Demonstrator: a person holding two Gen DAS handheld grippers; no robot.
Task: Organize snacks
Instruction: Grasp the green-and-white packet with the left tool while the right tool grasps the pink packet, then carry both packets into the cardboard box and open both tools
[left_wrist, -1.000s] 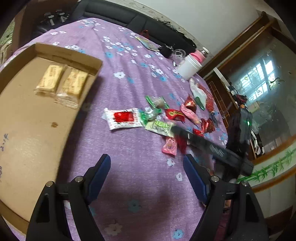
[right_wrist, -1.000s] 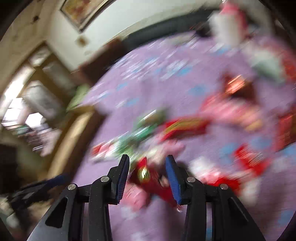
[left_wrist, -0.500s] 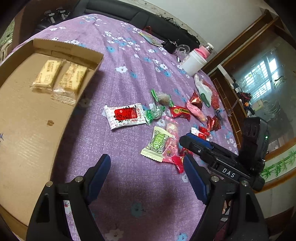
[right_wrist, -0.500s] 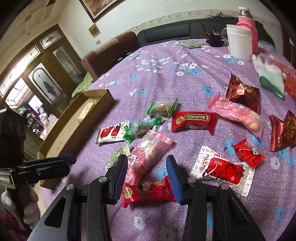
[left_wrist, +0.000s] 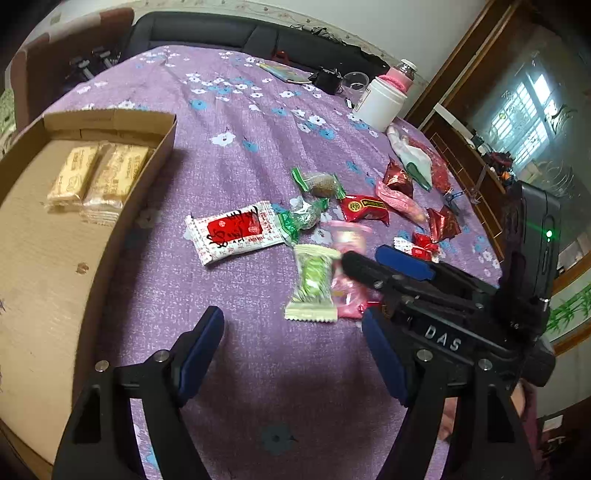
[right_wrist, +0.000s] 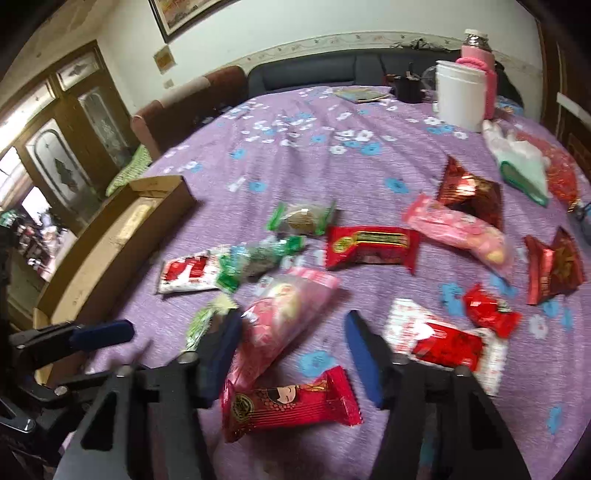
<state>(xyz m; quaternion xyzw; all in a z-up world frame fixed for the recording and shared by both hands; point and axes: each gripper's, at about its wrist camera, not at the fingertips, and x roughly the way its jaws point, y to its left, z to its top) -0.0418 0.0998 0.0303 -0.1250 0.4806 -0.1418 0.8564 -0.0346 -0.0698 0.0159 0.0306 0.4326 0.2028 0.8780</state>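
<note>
Several wrapped snacks lie scattered on the purple flowered tablecloth (left_wrist: 229, 122). My right gripper (right_wrist: 291, 339) is open and low over a pink snack bag (right_wrist: 284, 317), its jaws on either side of the bag's near end, with a red snack packet (right_wrist: 288, 402) just below. It shows in the left wrist view (left_wrist: 388, 262) beside a light green packet (left_wrist: 314, 284). My left gripper (left_wrist: 291, 343) is open and empty above bare cloth. A cardboard box (left_wrist: 40, 236) at the left holds two yellow biscuit packs (left_wrist: 99, 177).
A white tub (right_wrist: 460, 94) and a pink-sleeved bottle (right_wrist: 480, 55) stand at the table's far side. A dark sofa (left_wrist: 229, 33) runs behind the table. Wooden cabinets (left_wrist: 476, 155) line the right side. A white-and-red packet (left_wrist: 232, 232) lies mid-table.
My right gripper has opened wider and moved down and forward over the pink bag. The left gripper has drawn closer to the snacks.
</note>
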